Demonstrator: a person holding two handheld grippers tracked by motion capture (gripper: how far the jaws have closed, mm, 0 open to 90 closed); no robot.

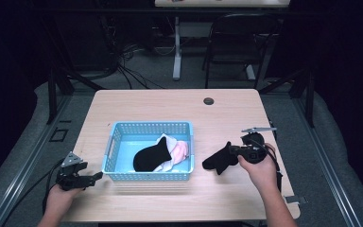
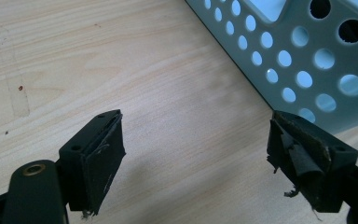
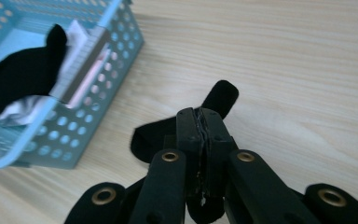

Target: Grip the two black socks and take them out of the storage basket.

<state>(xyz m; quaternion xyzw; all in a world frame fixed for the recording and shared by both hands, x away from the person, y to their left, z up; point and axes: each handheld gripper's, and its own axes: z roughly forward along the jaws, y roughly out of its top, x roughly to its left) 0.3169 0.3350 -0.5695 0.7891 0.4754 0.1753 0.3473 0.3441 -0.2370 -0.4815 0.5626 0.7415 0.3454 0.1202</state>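
Pinching 1 black sock (image 1: 220,160), right hand-held gripper (image 1: 234,152); left hand-held gripper (image 1: 94,178) spread.

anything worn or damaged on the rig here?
Yes: the left gripper has frayed pads, the lining on the basket-side one torn and peeling with loose threads. The blue basket and table look fine.

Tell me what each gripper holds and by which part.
The right gripper is shut on a black sock, pinching it near its middle. The left gripper is open above the table, holding nothing.
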